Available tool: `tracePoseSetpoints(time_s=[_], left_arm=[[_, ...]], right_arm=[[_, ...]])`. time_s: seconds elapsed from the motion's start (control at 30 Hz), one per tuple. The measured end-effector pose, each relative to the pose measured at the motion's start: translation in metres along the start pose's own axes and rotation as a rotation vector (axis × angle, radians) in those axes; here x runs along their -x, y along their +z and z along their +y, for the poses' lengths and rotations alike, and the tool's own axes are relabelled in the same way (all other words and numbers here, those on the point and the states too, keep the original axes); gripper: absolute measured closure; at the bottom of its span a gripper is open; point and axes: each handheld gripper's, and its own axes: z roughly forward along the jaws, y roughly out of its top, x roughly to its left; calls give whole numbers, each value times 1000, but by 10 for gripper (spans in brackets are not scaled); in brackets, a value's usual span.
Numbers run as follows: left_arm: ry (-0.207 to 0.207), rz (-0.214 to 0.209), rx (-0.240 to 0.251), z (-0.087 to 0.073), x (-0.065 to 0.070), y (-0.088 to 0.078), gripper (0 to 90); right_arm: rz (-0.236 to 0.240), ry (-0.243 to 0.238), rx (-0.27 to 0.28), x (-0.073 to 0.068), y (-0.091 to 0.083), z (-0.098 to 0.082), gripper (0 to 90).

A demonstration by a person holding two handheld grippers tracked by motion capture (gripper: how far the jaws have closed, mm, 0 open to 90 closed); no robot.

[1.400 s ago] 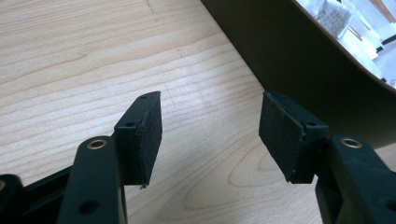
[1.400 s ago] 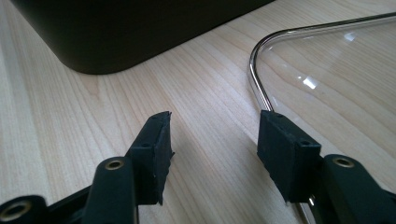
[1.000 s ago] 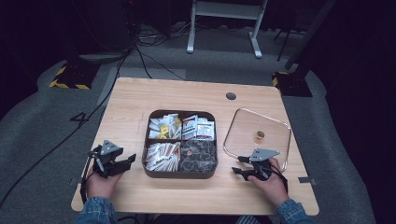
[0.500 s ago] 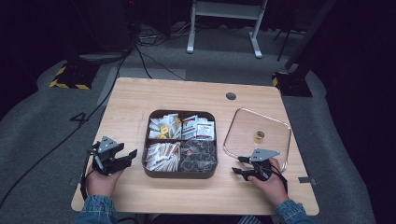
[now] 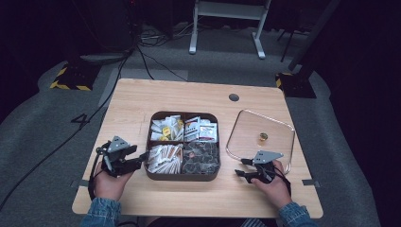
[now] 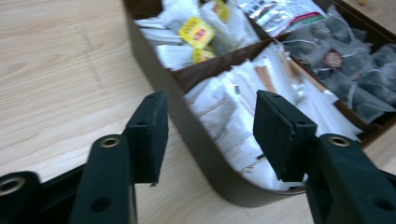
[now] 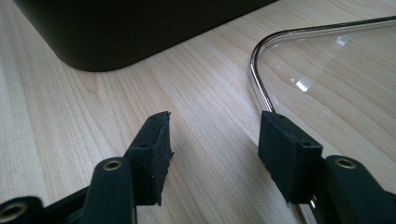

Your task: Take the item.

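A brown four-part tray (image 5: 183,177) sits mid-table holding yellow-tagged tea bags (image 5: 165,128), white sachets (image 5: 201,128), pale stick packets (image 5: 163,158) and dark bags (image 5: 201,155). My left gripper (image 5: 140,158) hovers at the tray's left wall (image 6: 196,135). Its jaws have just been closing but stand open, the wall and the stick packets (image 6: 233,107) showing between them untouched. My right gripper (image 5: 242,168) rests open and empty on the wood beside the near left corner of a glass lid (image 5: 255,124) with a gold knob (image 5: 263,137). In the right gripper view, the lid's rim (image 7: 257,79) runs by the right jaw of that gripper (image 7: 215,116).
The wooden table (image 5: 189,99) has a round cable hole (image 5: 233,97) at the back. Bare wood lies left of the tray and along the front edge. Cables (image 5: 142,56) and a white stand (image 5: 227,14) are on the floor beyond.
The left gripper has lifted and shifted right toward the tray's left wall, and its jaws have narrowed. The right gripper has kept still.
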Motion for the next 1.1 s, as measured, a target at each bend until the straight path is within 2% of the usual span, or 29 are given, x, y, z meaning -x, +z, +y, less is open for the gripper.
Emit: tracePoseSetpoints(time_s=[0.1,0.27,0.47,0.5,0.57,0.67,0.83,1.0,1.1], left_arm=[[30,-10,-17,2,7,5,517],[57,-24,-41,4,14,15,546],[70,-4,-81,6,17,29,563],[92,13,-103,7,19,34,577],[111,33,-132,8,21,39,624],[106,48,-155,8,20,43,694],[117,82,-196,7,19,48,754],[121,89,-200,7,18,48,865],[117,76,-193,7,16,45,880]], right_arm=[[0,0,0,0,0,0,442],[1,1,-1,0,0,0,442],[1,1,0,0,0,0,442],[1,1,-1,0,0,0,442],[1,1,-1,0,0,0,442],[1,1,-1,0,0,0,442],[-1,2,0,0,0,0,442],[-2,3,0,0,0,0,442],[-3,3,0,0,0,0,442]])
